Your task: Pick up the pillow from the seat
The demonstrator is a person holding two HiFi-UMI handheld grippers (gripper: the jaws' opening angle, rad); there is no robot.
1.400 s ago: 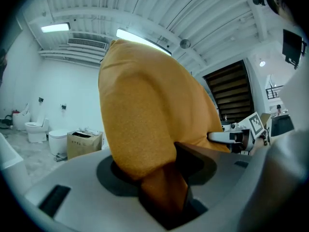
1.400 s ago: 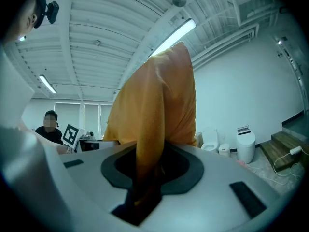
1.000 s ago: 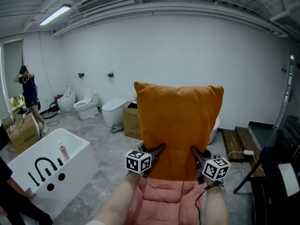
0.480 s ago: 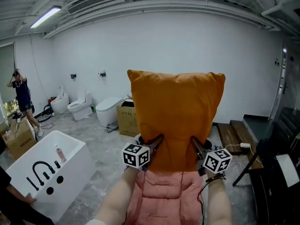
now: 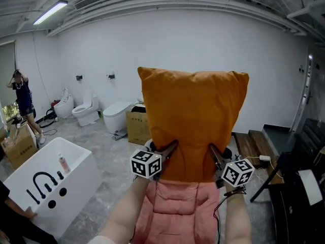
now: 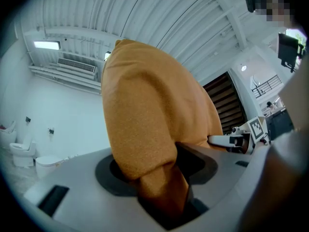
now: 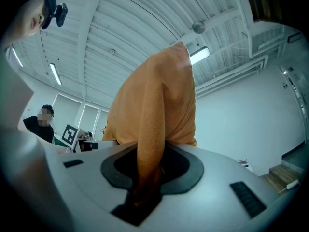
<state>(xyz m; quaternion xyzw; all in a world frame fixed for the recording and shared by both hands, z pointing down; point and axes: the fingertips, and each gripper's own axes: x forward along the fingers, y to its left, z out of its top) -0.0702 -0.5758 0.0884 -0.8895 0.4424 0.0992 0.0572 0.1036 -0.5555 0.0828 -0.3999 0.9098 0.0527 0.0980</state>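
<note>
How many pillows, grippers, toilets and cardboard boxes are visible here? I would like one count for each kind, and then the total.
orange pillow: 1
grippers: 2 (left gripper, right gripper, both shut on the orange pillow)
toilets: 3
cardboard boxes: 2
Total: 8

Pillow above seat; apparent tub left, toilets behind it.

Grip: my right gripper has its jaws pinched on a fold of the pillow.
Pillow: orange, rising upright from the jaws; I see it edge-on.
Left of gripper: a marker cube, a person beyond it.
Above: a lit ceiling lamp.
</note>
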